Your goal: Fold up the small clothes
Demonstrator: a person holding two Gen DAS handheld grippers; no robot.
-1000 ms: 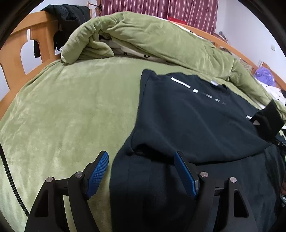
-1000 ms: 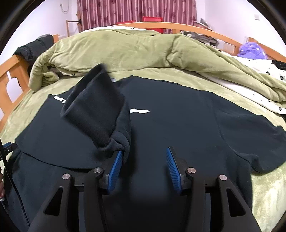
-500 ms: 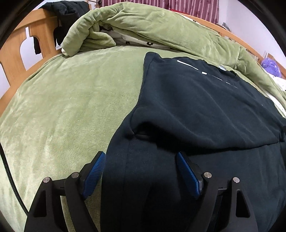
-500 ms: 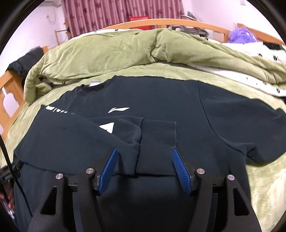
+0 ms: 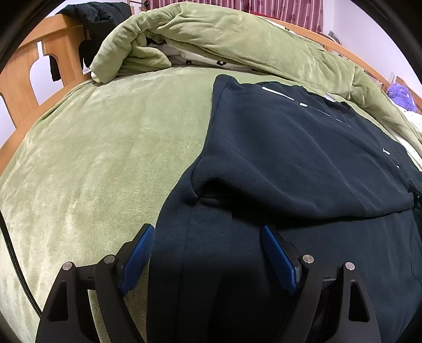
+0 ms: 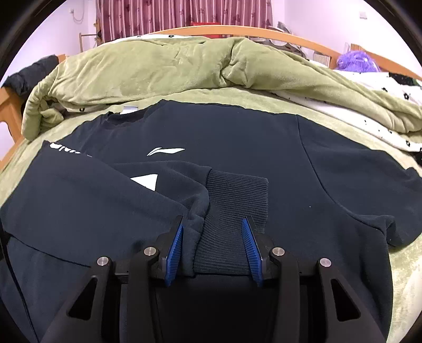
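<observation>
A dark navy sweatshirt (image 6: 237,137) with white logos lies flat on the green bed; it also shows in the left wrist view (image 5: 303,163). Its left sleeve is folded across the chest, and the ribbed cuff (image 6: 234,195) lies flat on the body. My right gripper (image 6: 212,242) is open with the cuff between its jaws, resting loose. My left gripper (image 5: 207,253) is open and empty, low over the sweatshirt's left side edge below the folded sleeve. The other sleeve (image 6: 369,190) lies spread out to the right.
A bunched green blanket (image 6: 184,66) and a white patterned sheet (image 6: 369,118) lie behind the sweatshirt. A wooden bed frame (image 5: 29,76) with dark clothes (image 5: 100,13) draped on it stands at the left. A purple plush (image 6: 356,60) sits far right.
My right gripper carried the left sleeve's cuff down from above the chest and laid it flat, then opened. My left gripper slid slightly lower along the sweatshirt's side and stayed open.
</observation>
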